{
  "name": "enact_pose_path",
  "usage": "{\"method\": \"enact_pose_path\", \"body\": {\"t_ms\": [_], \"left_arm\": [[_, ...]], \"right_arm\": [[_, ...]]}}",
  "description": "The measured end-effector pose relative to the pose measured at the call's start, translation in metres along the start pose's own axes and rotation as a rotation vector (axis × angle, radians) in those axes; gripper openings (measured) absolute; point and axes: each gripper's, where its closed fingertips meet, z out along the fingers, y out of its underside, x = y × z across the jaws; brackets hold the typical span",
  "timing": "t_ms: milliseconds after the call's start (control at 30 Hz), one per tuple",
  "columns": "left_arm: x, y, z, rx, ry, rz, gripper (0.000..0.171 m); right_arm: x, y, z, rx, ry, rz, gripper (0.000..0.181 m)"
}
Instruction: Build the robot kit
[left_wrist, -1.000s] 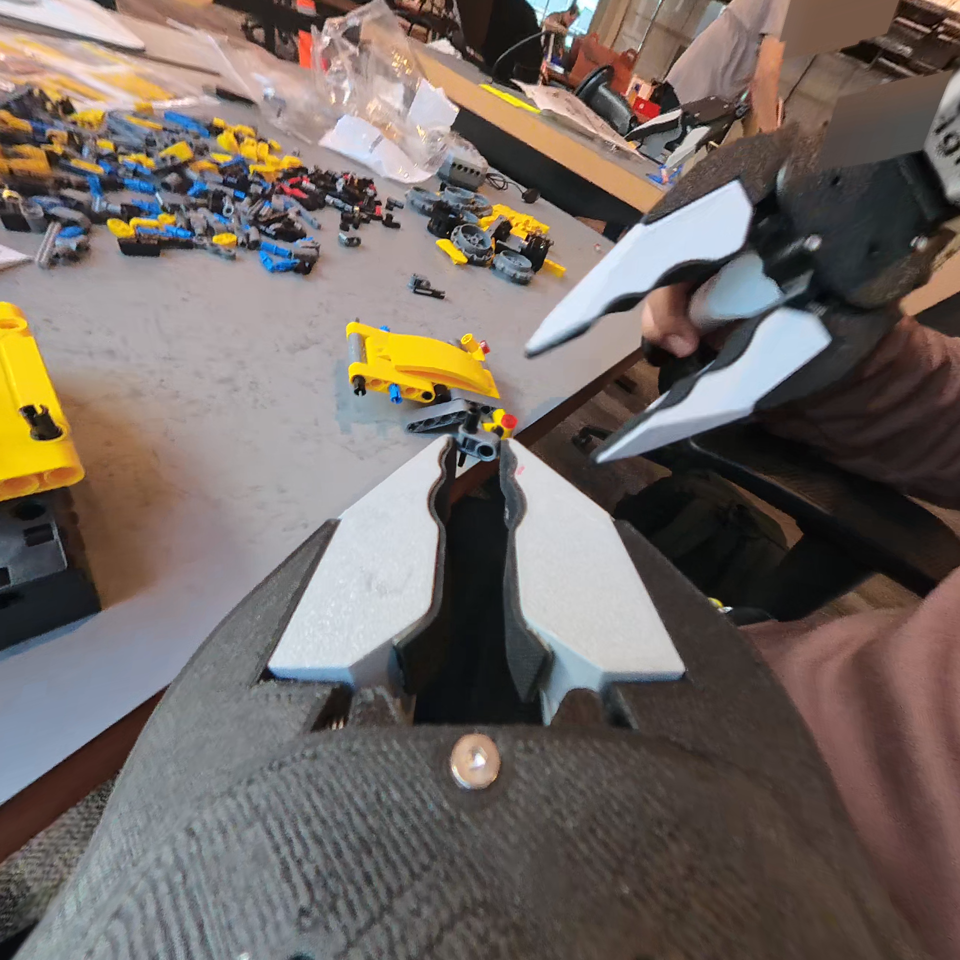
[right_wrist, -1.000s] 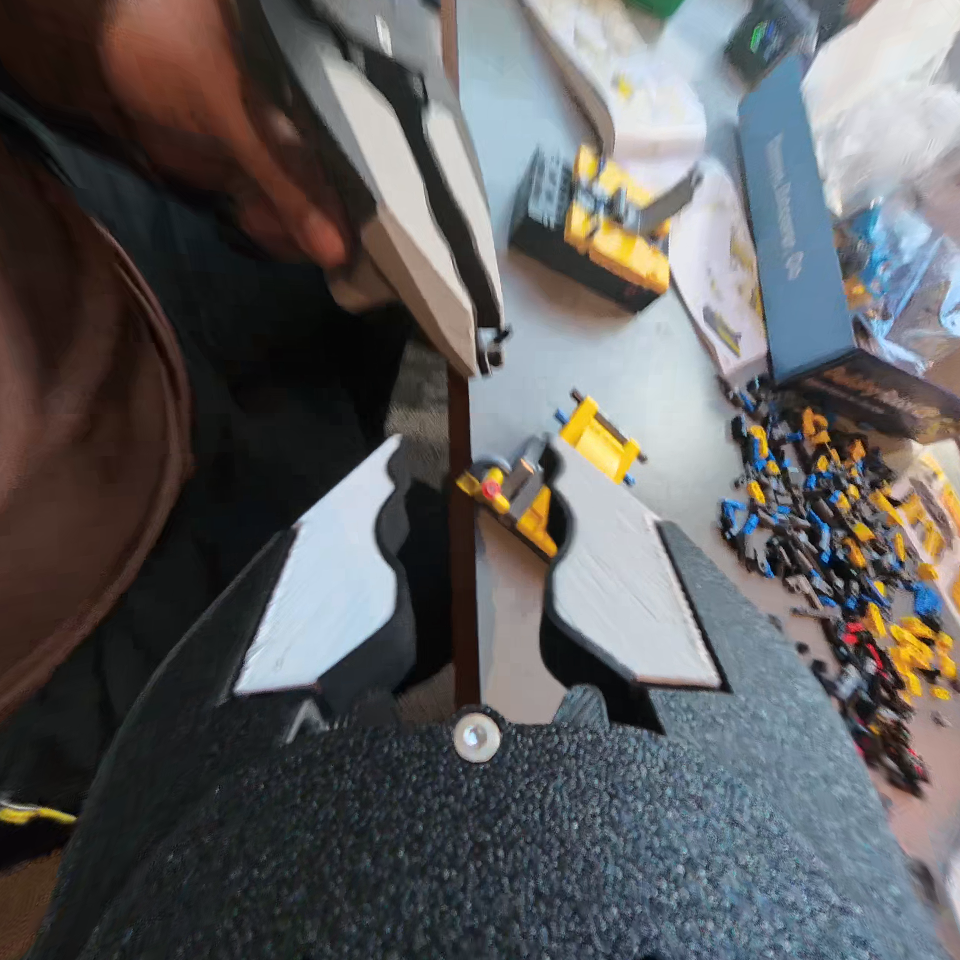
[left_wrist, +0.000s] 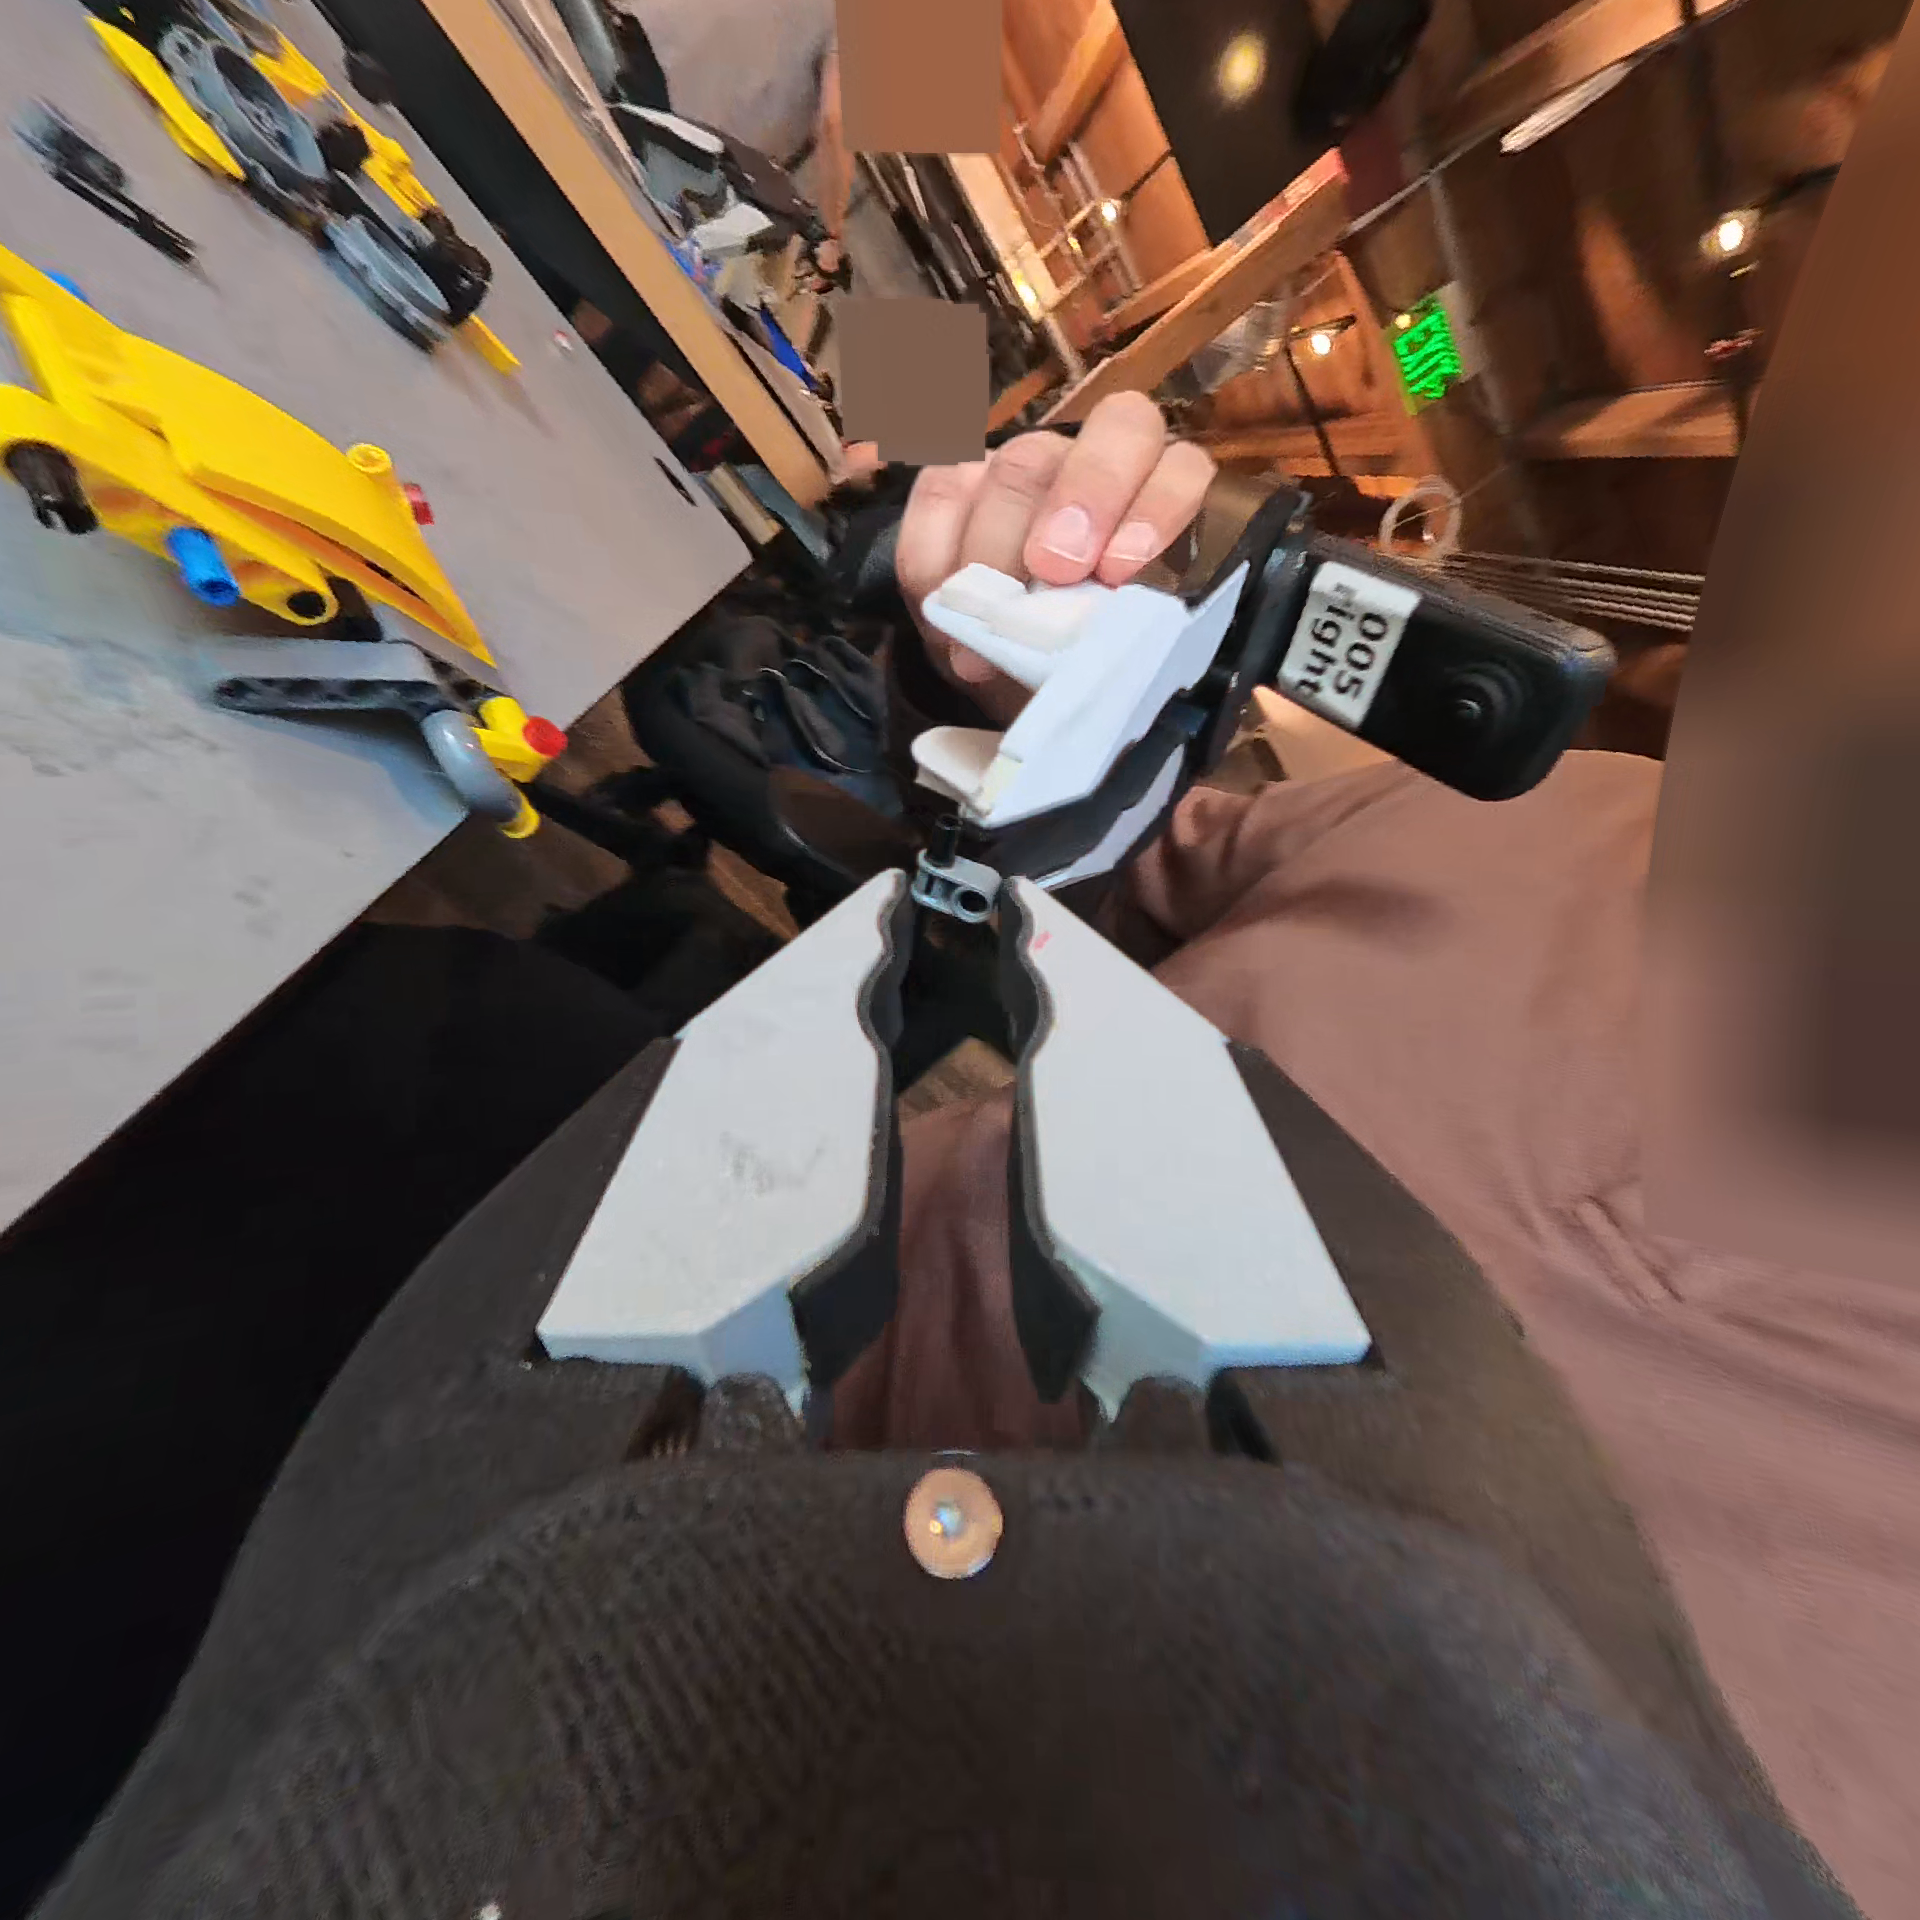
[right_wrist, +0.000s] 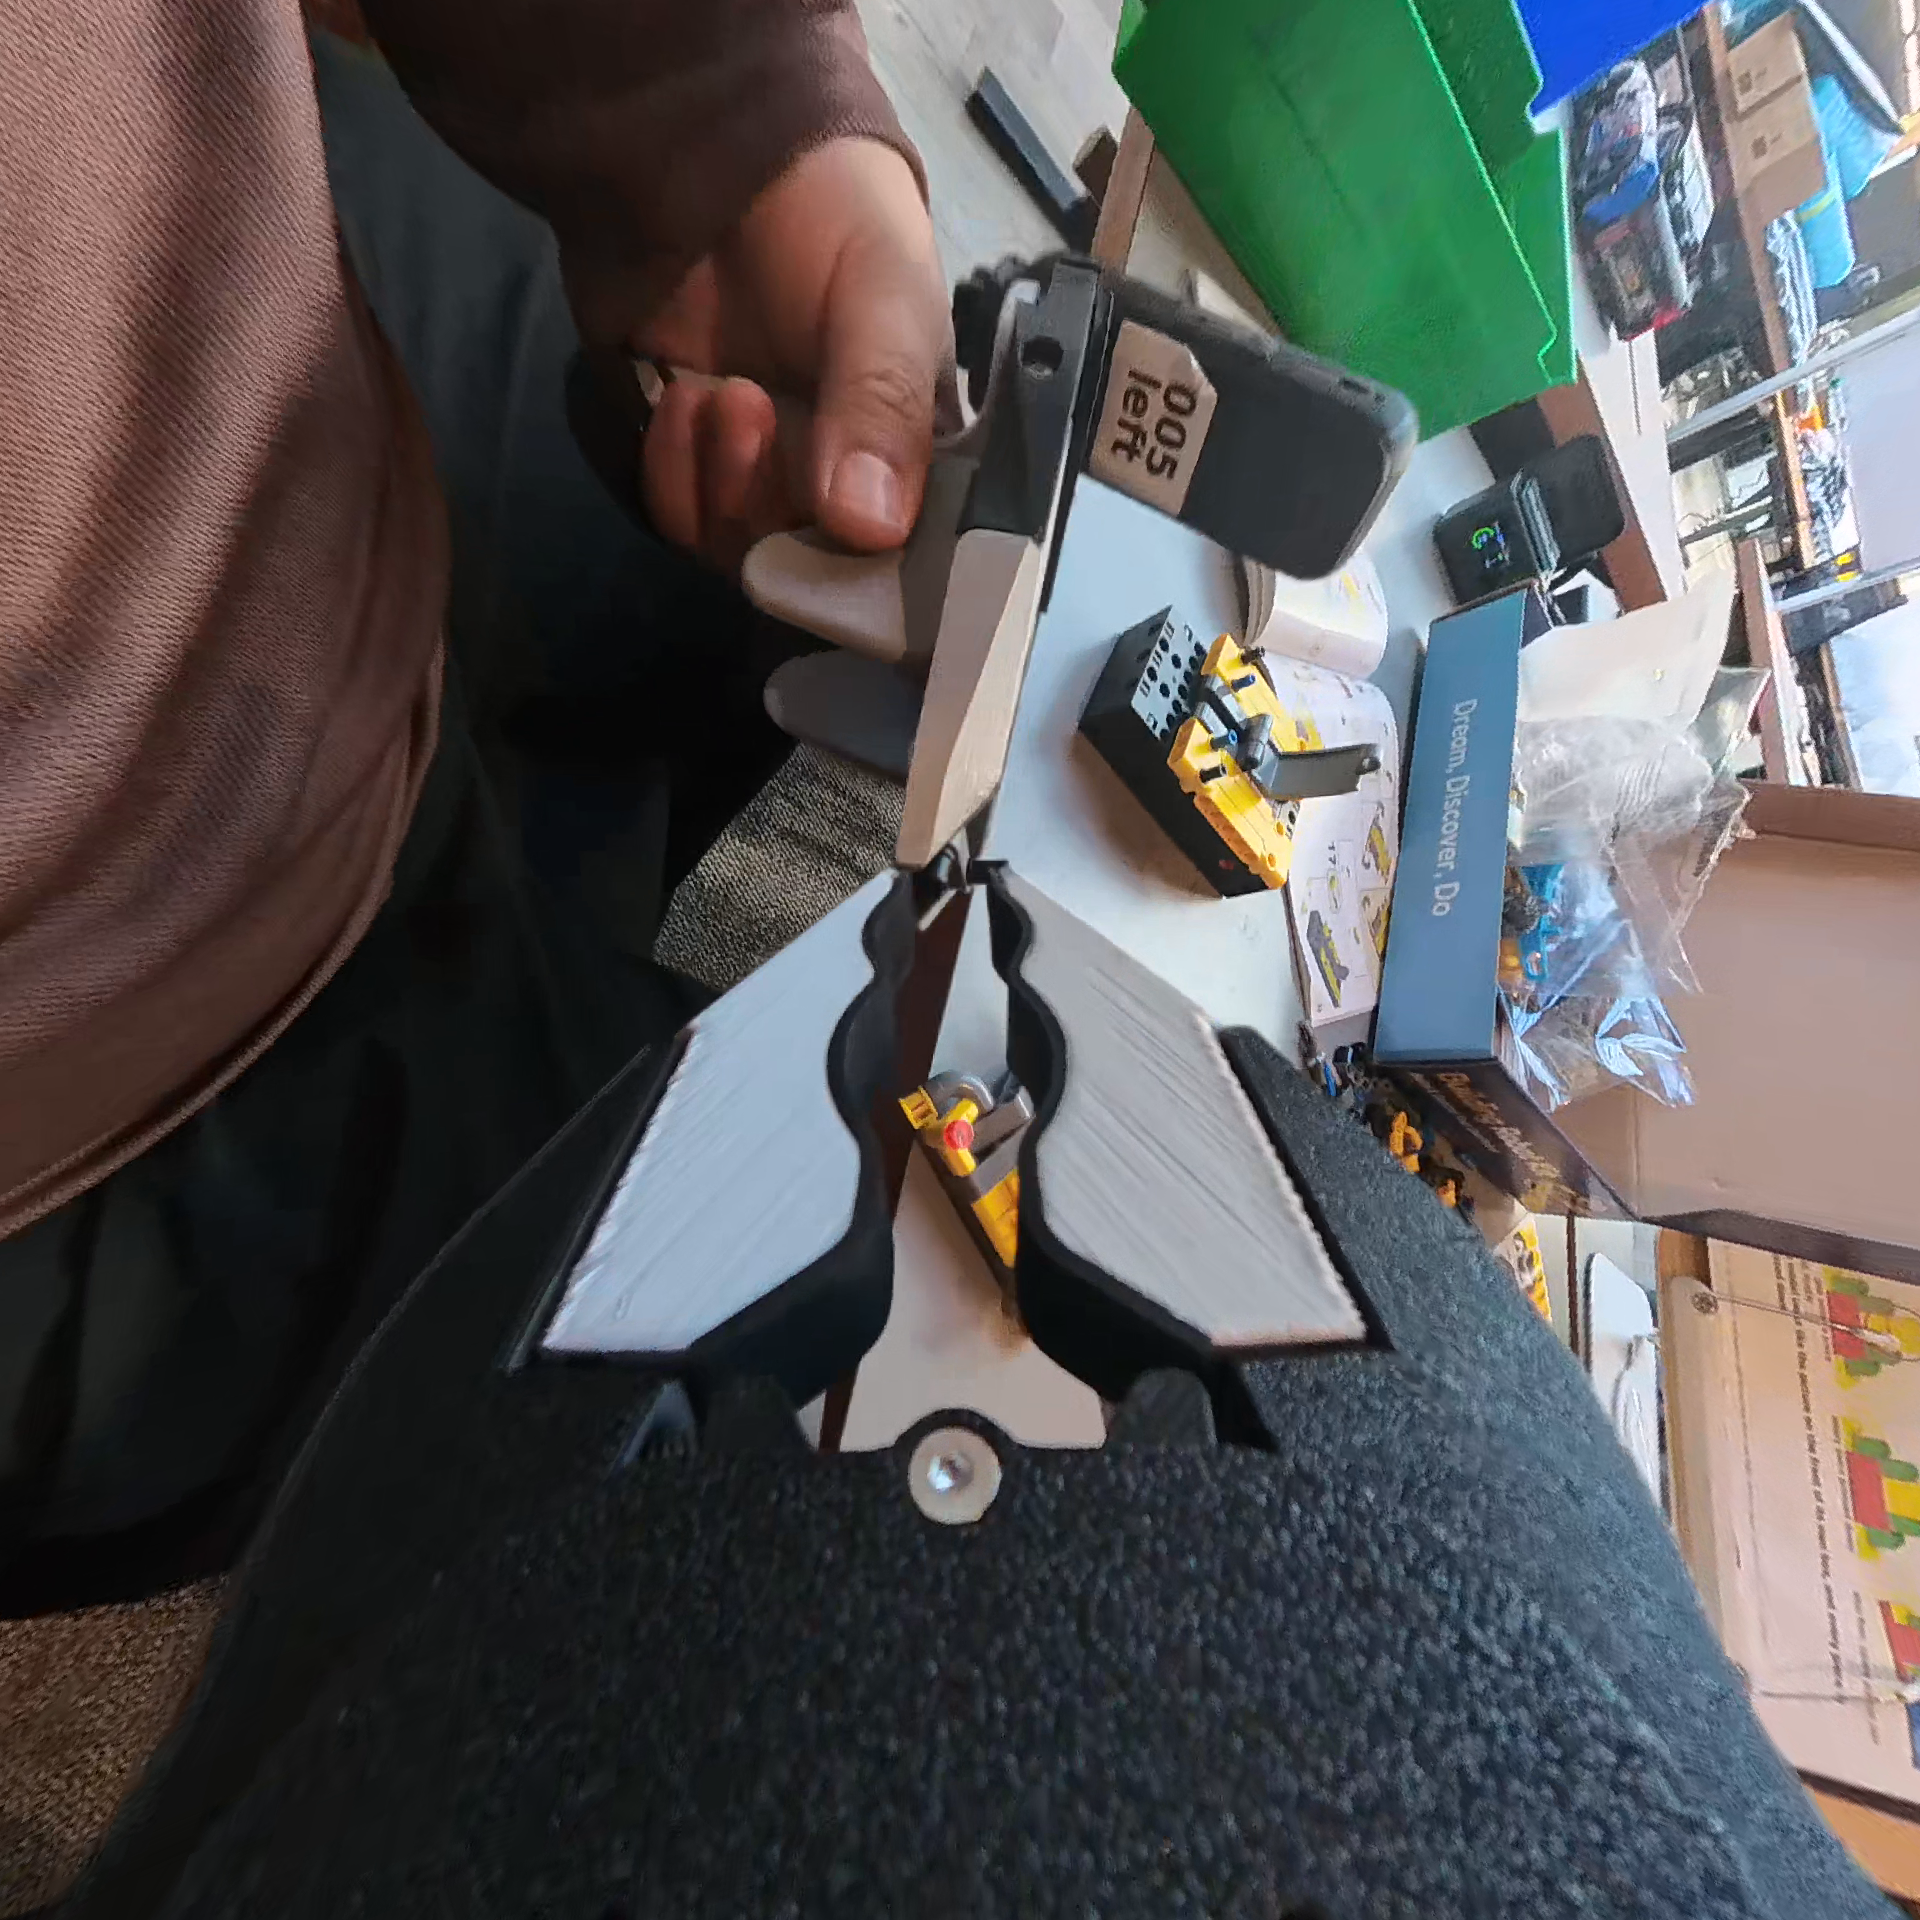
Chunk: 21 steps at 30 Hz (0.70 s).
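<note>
Both grippers are now lifted off the table (left_wrist: 260, 883), tips meeting. Left gripper (left_wrist: 951, 896) clenched on grey connector (left_wrist: 954, 891); right gripper (right_wrist: 940, 881) nips its black pin (left_wrist: 943, 837), apparently pressing it in.

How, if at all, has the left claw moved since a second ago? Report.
Yes. The left claw, shut on a grey connector, has pulled off the table edge toward the right claw.

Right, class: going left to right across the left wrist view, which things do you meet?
Yellow curved panel piece → grey elbow piece with a red tip → small grey connector → black camera with a white label
</note>
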Motion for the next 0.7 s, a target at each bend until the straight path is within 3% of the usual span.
{"method": "enact_pose_path", "body": {"t_ms": [67,400,700], "left_arm": [[0.003,-0.001,-0.001,0.011,0.031,-0.025,0.013],[0.012,0.010,0.001,-0.037,0.126,-0.133,0.013],[0.003,-0.001,-0.003,0.003,0.016,-0.047,0.013]], "right_arm": [[-0.002,-0.004,-0.001,0.016,0.003,-0.008,0.001],[-0.010,-0.012,-0.005,0.075,-0.009,-0.003,0.000],[0.001,-0.006,0.000,0.165,0.066,0.120,0.001]]}}
